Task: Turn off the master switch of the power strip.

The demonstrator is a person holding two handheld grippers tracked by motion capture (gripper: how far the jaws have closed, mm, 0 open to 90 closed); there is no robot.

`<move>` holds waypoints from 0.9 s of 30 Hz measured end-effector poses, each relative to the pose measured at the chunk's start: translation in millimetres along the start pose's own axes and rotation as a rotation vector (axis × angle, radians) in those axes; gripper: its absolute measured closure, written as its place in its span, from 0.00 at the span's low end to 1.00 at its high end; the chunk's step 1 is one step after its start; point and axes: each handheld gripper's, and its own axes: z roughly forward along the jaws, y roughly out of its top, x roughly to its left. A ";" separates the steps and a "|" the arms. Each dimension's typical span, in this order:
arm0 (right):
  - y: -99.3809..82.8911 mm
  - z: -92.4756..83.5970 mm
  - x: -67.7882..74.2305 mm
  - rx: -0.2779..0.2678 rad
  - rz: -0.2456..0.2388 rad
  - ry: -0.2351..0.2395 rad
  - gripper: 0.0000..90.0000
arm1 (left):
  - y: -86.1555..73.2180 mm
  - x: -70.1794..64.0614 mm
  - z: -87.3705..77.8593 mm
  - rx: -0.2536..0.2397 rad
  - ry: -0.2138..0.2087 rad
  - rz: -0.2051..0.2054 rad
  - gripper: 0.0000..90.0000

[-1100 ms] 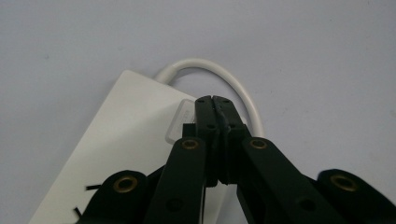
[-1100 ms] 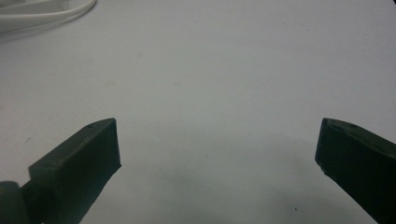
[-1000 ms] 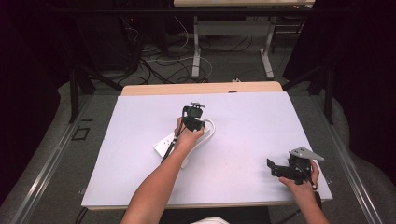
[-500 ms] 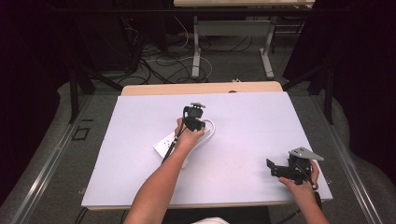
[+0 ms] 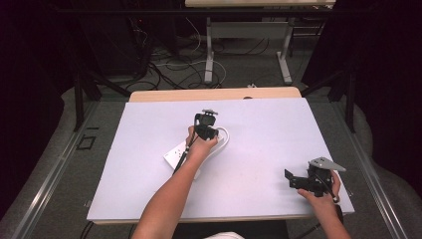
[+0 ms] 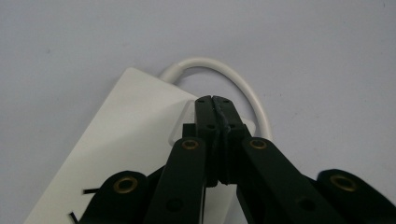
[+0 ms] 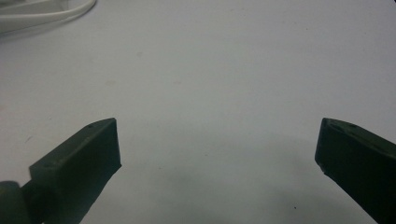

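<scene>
Over the middle of the high view, the left gripper (image 5: pixel 207 130) sits right above the white power strip (image 5: pixel 175 155), which lies slanted on the white table (image 5: pixel 268 129) just left of centre, its white cord (image 5: pixel 226 137) looping out to the right of the gripper. In the left gripper view the two black jaws are pressed flat together, tips meeting just above the middle of the frame, with nothing visible between them; they hang over the near end of the power strip, right where the cord leaves it and arcs across the upper centre of that picture. Whether the tips actually touch the strip I cannot tell. The person's left forearm (image 5: pixel 169 199) comes up from the bottom centre of the high view to that gripper. Down in the lower right of the high view, the right gripper (image 5: pixel 296 180) rests low by the table's near edge, well apart from the strip, grey three-cornered plate on top. In the right gripper view its jaws stand wide apart, one at lower left and one at lower right, bare tabletop between them, and a bit of the white cord peeks into the upper left corner.
</scene>
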 end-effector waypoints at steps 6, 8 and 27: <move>0.0 0.1 0.8 -0.014 0.000 0.006 0.00 | 0.2 1.6 -0.9 0.000 0.016 0.000 1.00; -0.1 -0.7 -0.1 -0.002 -0.007 0.000 0.00 | 0.5 3.6 -2.1 0.000 0.018 0.003 1.00; -0.2 -0.4 0.3 -0.009 -0.006 0.003 0.00 | 1.3 5.0 -6.6 -0.022 0.019 -0.005 0.92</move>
